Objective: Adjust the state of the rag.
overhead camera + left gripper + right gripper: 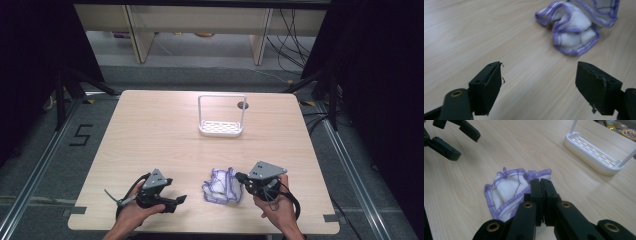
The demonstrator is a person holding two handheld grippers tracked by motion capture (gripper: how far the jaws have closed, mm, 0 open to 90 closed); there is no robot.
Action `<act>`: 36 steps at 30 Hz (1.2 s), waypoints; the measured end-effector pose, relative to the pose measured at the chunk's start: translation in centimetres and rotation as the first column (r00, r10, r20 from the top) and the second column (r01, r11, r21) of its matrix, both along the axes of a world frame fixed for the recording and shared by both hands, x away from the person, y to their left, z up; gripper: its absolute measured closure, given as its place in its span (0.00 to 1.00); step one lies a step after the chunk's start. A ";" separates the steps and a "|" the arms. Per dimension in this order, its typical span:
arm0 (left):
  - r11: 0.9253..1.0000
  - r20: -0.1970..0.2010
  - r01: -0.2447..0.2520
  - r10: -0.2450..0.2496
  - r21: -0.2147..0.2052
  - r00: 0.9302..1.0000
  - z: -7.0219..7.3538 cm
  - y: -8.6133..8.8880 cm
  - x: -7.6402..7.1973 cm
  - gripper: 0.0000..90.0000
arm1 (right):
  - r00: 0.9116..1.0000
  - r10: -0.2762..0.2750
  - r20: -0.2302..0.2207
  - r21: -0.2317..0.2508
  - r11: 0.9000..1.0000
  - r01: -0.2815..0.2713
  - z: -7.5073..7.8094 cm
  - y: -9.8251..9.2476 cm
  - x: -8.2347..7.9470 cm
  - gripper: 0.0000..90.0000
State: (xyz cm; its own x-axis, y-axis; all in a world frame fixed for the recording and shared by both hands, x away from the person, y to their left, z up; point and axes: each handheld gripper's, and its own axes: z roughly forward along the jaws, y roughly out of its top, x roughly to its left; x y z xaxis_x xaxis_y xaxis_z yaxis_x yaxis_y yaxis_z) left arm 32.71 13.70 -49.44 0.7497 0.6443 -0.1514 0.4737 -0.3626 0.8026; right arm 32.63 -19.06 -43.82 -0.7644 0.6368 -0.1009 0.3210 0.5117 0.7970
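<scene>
The cloth (220,186), white with purple stitched edging, lies crumpled in a loose heap on the tabletop (150,130) near the front edge, between the two grippers and well apart from the white rack (221,117) farther back. It looks thin, soft and very light, so it should drape and sag rather than keep any shape, and it will probably slide easily over the smooth wood if pushed. The hemmed border is the firmest place to pinch; a corner or edge gives better control than the bunched middle. The right gripper (541,185) has its jaws pressed together on the near edge of the cloth, seemingly pinching a fold of hem. The left gripper (539,77) stands with jaws wide and nothing between them, aimed at the cloth's other side, just short of it.
</scene>
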 end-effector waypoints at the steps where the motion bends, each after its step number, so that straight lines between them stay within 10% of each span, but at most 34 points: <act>1: 1.000 0.000 0.000 0.000 0.000 1.000 0.0 0.0 0.0 0.27 | 1.000 0.015 0.014 -0.008 1.000 -0.015 0.0 -0.1 0.1 0.99; 17: 0.989 -0.031 0.145 -0.146 -0.028 0.989 0.2 -7.0 4.0 0.50 | 1.000 0.001 0.001 0.034 0.999 -0.001 0.2 -1.1 0.2 0.99; 20: 0.981 -0.022 0.192 -0.192 -0.024 0.981 -0.3 -7.8 4.4 0.73 | 1.000 0.007 -0.006 0.037 0.999 -0.007 0.3 -1.1 0.1 0.99; 24: 0.981 0.033 0.195 -0.195 0.010 0.980 0.5 -7.1 4.1 0.97 | 1.000 -0.012 0.016 0.039 0.999 0.011 0.6 -1.5 0.1 0.99; 36: 0.992 0.125 0.125 -0.122 -0.015 0.985 4.4 -0.3 2.2 0.98 | 0.997 -0.075 0.014 0.116 0.991 0.073 2.0 -3.8 1.0 0.99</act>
State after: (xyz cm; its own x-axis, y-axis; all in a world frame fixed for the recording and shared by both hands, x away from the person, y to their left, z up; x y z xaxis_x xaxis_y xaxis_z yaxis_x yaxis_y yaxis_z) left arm 34.92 13.39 -45.02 0.8371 0.5430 -0.0662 0.3232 -0.3934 0.8607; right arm 33.65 -22.88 -41.87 -0.7132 0.6999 -0.0375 0.3394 0.3917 0.8552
